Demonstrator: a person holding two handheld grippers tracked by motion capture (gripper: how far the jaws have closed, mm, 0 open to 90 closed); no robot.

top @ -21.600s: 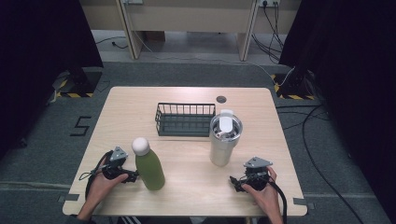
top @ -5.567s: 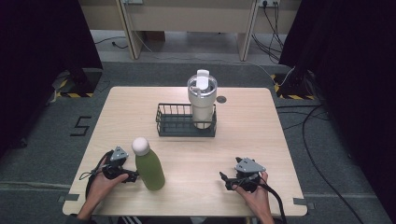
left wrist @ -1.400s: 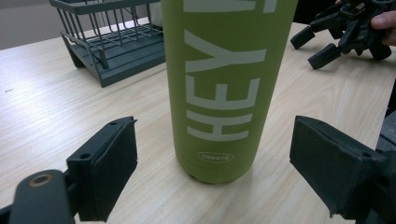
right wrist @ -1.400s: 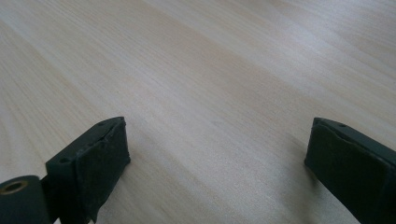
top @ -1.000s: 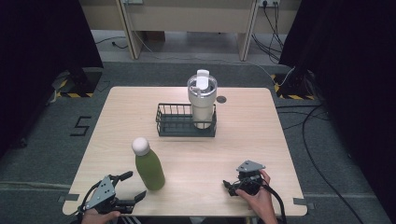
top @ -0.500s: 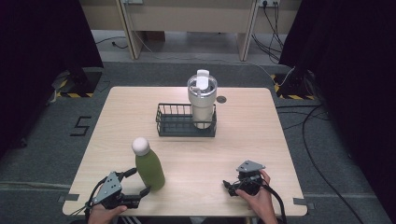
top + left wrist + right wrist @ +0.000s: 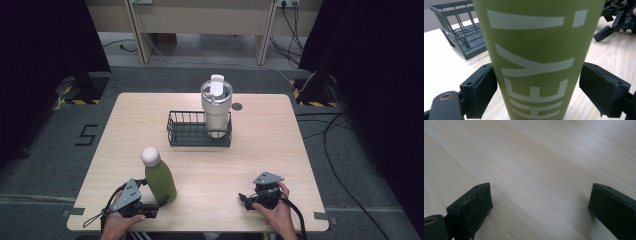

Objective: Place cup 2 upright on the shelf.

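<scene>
The tumbler (image 7: 216,107) is already standing in the basket (image 7: 199,128); the left claw (image 7: 544,87) is straddling the green bottle (image 7: 536,57), not gripping yet, right claw (image 7: 541,210) released.

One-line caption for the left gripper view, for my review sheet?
Left gripper with open jaws straddling the green bottle on the table, wire basket behind.

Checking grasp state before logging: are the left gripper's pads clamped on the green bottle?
No. In the left gripper view the green bottle stands between the open jaws of the left gripper, with a visible gap at the right pad.
</scene>
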